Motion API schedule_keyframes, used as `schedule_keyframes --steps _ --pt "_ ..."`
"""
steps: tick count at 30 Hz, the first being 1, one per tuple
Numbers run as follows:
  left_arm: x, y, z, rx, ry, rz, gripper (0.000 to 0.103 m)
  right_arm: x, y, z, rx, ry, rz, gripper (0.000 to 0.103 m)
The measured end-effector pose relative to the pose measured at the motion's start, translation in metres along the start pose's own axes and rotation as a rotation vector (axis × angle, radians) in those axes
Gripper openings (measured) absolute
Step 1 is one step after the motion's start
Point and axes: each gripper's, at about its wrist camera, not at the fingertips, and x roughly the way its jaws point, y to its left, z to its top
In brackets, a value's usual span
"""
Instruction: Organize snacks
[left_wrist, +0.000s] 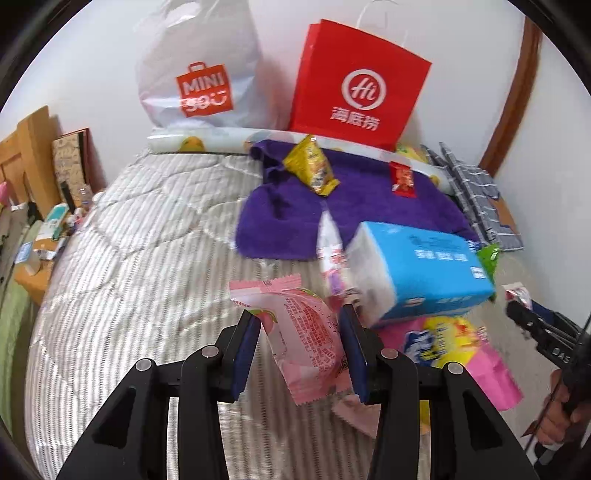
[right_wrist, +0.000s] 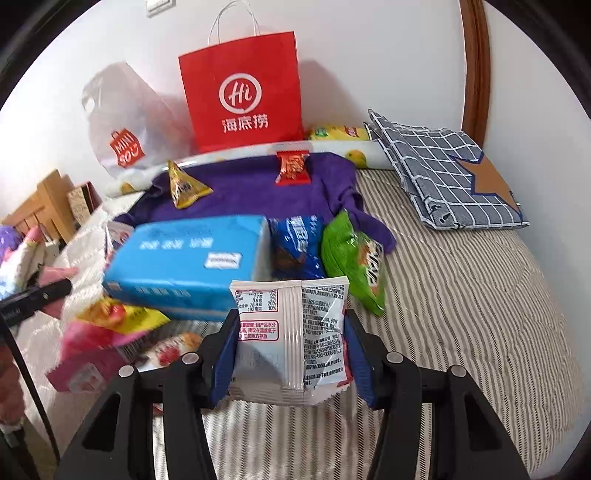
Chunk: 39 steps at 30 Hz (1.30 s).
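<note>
The left gripper (left_wrist: 301, 341) is holding a pink snack packet (left_wrist: 306, 332) between its blue pads, gripping it tight; the packet's long way is running from about 11 o'clock down to 5 o'clock in the left wrist view, with its crimped top end pointing up and away toward 11 o'clock; it is hanging just above the striped bed cover (left_wrist: 147, 258); the right gripper (right_wrist: 291, 350) is pinching a white snack packet (right_wrist: 291, 332) by its two side edges; that packet is standing nearly straight, its long way going from 12 o'clock to 6 o'clock, with its back seam facing the camera and its top edge pointing to 12 o'clock; at 12 o'clock from it a blue tissue pack (right_wrist: 188, 266) is lying on its side, long way left to right, resting on a pile of pink and yellow packets (right_wrist: 110, 325); beside the pack at 3 o'clock are sitting a dark blue packet (right_wrist: 295, 251) and a green packet (right_wrist: 354, 262); farther off a purple towel (right_wrist: 251, 192) is lying flat with a yellow triangle snack (right_wrist: 184, 188) and a small red snack (right_wrist: 292, 168) on it; at 12 o'clock a red paper bag (right_wrist: 243, 92) and a white plastic bag (right_wrist: 125, 122) are standing against the wall; I cannot tell what is inside them.
</note>
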Motion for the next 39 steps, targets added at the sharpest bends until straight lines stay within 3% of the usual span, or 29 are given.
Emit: schedule_keyframes --steps 17,39 --pt "0.001 -0.049 0.026 0.104 -0.013 -0.089 0.044 -0.006 0.021 0.039 -0.035 -0.074 0.017 0.051" --pt "0.042 -0.051 0.122 0.097 -0.065 -0.09 0.044 0.042 0.0 0.132 0.009 -0.118 -0.012 0.051"
